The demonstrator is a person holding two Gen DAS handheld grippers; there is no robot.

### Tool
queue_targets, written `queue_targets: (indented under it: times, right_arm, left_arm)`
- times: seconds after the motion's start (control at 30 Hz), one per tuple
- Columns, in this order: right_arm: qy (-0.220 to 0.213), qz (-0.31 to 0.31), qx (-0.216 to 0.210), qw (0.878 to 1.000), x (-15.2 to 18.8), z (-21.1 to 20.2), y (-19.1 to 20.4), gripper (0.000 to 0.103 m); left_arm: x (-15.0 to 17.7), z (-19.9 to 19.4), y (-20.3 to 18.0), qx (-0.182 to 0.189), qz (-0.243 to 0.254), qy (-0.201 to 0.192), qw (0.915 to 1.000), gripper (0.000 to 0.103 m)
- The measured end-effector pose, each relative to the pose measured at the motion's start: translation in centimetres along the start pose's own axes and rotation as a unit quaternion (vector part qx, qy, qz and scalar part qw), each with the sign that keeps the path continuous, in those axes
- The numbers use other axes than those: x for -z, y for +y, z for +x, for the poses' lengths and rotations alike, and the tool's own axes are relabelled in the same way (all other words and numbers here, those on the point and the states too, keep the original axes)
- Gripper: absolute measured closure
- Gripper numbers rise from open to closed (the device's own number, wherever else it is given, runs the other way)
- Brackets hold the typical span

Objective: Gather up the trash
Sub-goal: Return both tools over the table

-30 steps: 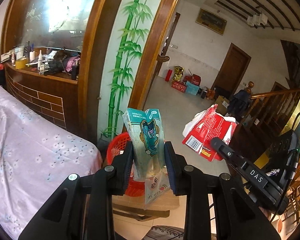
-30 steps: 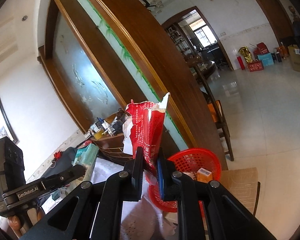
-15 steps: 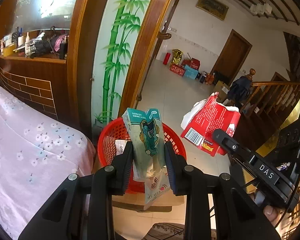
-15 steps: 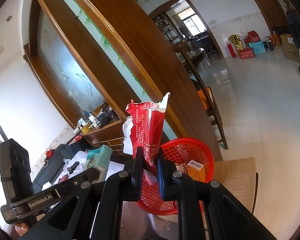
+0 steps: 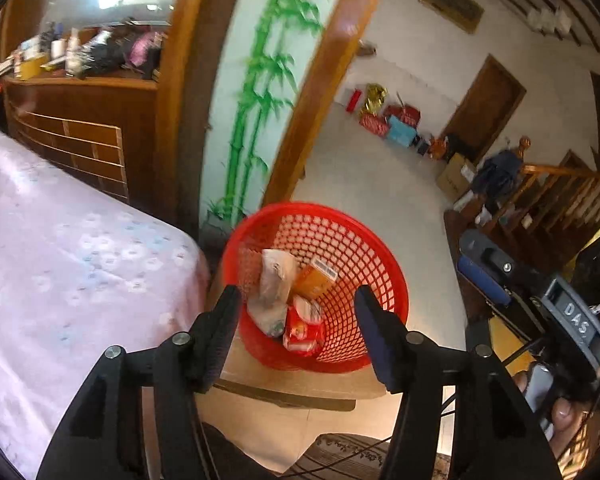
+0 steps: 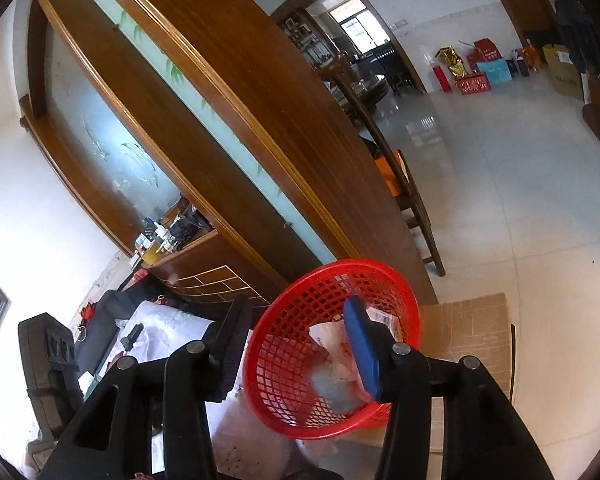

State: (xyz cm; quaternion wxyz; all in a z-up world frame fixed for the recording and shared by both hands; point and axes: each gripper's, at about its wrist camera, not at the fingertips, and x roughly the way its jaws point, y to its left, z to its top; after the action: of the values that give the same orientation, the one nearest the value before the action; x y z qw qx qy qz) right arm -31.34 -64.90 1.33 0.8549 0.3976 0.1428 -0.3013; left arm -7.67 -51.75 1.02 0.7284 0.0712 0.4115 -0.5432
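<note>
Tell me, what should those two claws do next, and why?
Probably lift both away from the red basket and go for more trash. The left gripper and right gripper have just been opening, with nothing between their fingers, and wrappers already lie inside the basket.

red mesh basket (image 5: 374, 248) | upright on stool | wrappers (image 5: 274, 292) + orange box (image 5: 316, 278) inside

Wrappers (image 5: 284, 304) lie in the basket (image 5: 380, 264), right of the bed (image 5: 80, 264).
</note>
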Motion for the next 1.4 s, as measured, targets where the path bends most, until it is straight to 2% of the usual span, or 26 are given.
queue_targets:
  times: [0.1, 0.17, 0.23, 0.33, 0.43, 0.57, 0.67, 0.8, 0.9, 0.97, 1.1, 1.2, 1.33, 1.4]
  right_arm:
    - [-0.007, -0.011, -0.016, 1.0, -0.1, -0.9, 1.4, 0.049]
    - [-0.014, -0.021, -0.035, 0.999, 0.0, -1.4, 2.6, 0.034]
    - [-0.016, -0.041, -0.063, 0.997, 0.4, -2.2, 4.8, 0.028]
    - [-0.019, -0.073, -0.102, 0.992, 1.5, -2.9, 8.3, 0.022]
    - [-0.015, -0.104, -0.156, 0.982, 2.9, -3.5, 12.0, 0.017]
    - [0.009, -0.142, -0.22, 0.965, 5.4, -3.5, 17.1, 0.015]
    - [0.034, -0.169, -0.259, 0.95, 7.7, -3.2, 20.8, 0.014]
    - [0.074, -0.184, -0.3, 0.933, 10.6, -2.1, 24.3, 0.013]
    - [0.111, -0.196, -0.317, 0.921, 12.5, -0.7, 26.3, 0.012]
    - [0.139, -0.207, -0.314, 0.916, 13.9, 0.6, 28.0, 0.012]
    - [0.171, -0.215, -0.327, 0.904, 15.5, 2.5, 30.1, 0.009]
    - [0.186, -0.214, -0.338, 0.898, 16.2, 3.7, 31.4, 0.009]
    - [0.189, -0.233, -0.349, 0.888, 16.9, 4.6, 33.2, 0.007]
    - [0.193, -0.253, -0.354, 0.879, 17.1, 5.5, 34.1, 0.005]
  left_arm:
    - [0.7, -4.1, 1.5, -0.013, -0.013, -0.033, 0.9993, 0.033]
    - [1.7, -7.5, 2.5, -0.036, -0.018, -0.06, 0.9974, 0.031]
    - [2.9, -11.3, 4.0, -0.061, -0.033, -0.089, 0.9937, 0.03]
    - [5.3, -16.8, 6.3, -0.109, -0.055, -0.134, 0.9834, 0.028]
    - [7.9, -21.8, 8.9, -0.169, -0.082, -0.172, 0.967, 0.027]
    - [11.6, -27.6, 12.9, -0.229, -0.133, -0.206, 0.9422, 0.027]
    - [14.5, -31.8, 16.3, -0.267, -0.176, -0.221, 0.9212, 0.027]
    - [17.5, -35.2, 19.5, -0.316, -0.207, -0.231, 0.8966, 0.027]
    - [18.7, -36.8, 20.7, -0.334, -0.219, -0.239, 0.8852, 0.027]
    - [19.3, -37.8, 21.4, -0.342, -0.224, -0.245, 0.8792, 0.027]
    - [19.4, -38.4, 21.9, -0.341, -0.221, -0.246, 0.8801, 0.027]
    - [19.1, -38.2, 22.3, -0.341, -0.207, -0.241, 0.8847, 0.027]
    - [18.3, -36.9, 23.0, -0.334, -0.183, -0.226, 0.8965, 0.027]
    - [17.9, -35.9, 23.9, -0.327, -0.182, -0.214, 0.9022, 0.027]
